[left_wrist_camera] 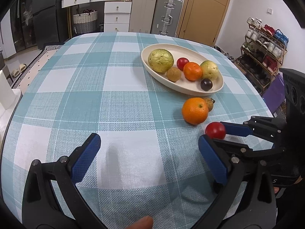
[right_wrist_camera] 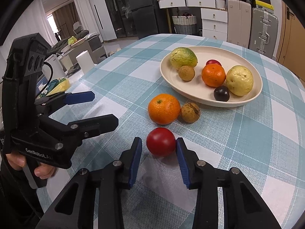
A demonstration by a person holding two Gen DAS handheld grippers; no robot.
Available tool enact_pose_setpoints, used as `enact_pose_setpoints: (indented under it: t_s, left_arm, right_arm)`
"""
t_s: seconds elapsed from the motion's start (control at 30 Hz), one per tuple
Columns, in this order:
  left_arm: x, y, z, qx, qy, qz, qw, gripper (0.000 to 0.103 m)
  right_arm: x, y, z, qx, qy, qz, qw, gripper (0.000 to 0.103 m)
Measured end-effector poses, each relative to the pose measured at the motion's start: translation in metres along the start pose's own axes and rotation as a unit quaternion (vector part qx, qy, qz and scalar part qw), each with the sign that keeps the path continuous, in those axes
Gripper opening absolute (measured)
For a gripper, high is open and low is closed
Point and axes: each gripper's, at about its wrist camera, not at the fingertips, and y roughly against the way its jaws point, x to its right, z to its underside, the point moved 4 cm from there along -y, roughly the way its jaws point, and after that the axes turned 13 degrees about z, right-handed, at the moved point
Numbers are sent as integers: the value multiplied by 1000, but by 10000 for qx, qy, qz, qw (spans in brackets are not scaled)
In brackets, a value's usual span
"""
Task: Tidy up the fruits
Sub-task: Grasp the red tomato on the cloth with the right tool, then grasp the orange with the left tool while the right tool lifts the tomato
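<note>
A red tomato (right_wrist_camera: pixel 161 141) sits on the checked cloth of the counter (right_wrist_camera: pixel 257 143), between the two blue pads of our right tool (right_wrist_camera: pixel 159 150). The right pad touches or nearly touches its side; the left pad stands just clear of it, so the tool is spread around the tomato, not pinching it. From the left wrist view the same tomato (left_wrist_camera: pixel 215 130) shows at the tips of the right tool (left_wrist_camera: pixel 219 131), which comes in from the right edge.

Just beyond the tomato lie a large orange (right_wrist_camera: pixel 164 108) and, touching its right side, a small brown wrinkled fruit (right_wrist_camera: pixel 190 112), both on the cloth near the front rim of a cream oval dish (right_wrist_camera: pixel 246 57).

In the dish we see two big yellow-green fruits (right_wrist_camera: pixel 183 57) (right_wrist_camera: pixel 239 80), a smaller orange (right_wrist_camera: pixel 213 75) between them, a small brown round fruit (right_wrist_camera: pixel 186 73), a dark purple one (right_wrist_camera: pixel 221 93) at the front and a second red tomato (right_wrist_camera: pixel 213 62) half hidden at the back.

Our left tool (left_wrist_camera: pixel 148 152) hovers over bare cloth, well to the left of the fruit, pads spread wide and holding nothing. In the right wrist view it (right_wrist_camera: pixel 104 106) shows gripped in a hand (right_wrist_camera: pixel 28 164).
</note>
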Motion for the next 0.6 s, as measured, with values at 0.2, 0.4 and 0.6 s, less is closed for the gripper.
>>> enact_pose_setpoints:
  t_s: [0.2,0.4,0.6]
  left_arm:
    - [1,-1,0,-15,-9,-4,10000,102]
    - [2,-3,0,-36,-13,-7,10000,102]
    - [5,-10,-1,-108,19,2,9999,102]
  right_arm:
    - [2,2,1,39,-8,-2,10000,32]
    - [7,5,1,110,-82,-14,9999,32]
    - [24,14,1,256,-325,56,9991,32]
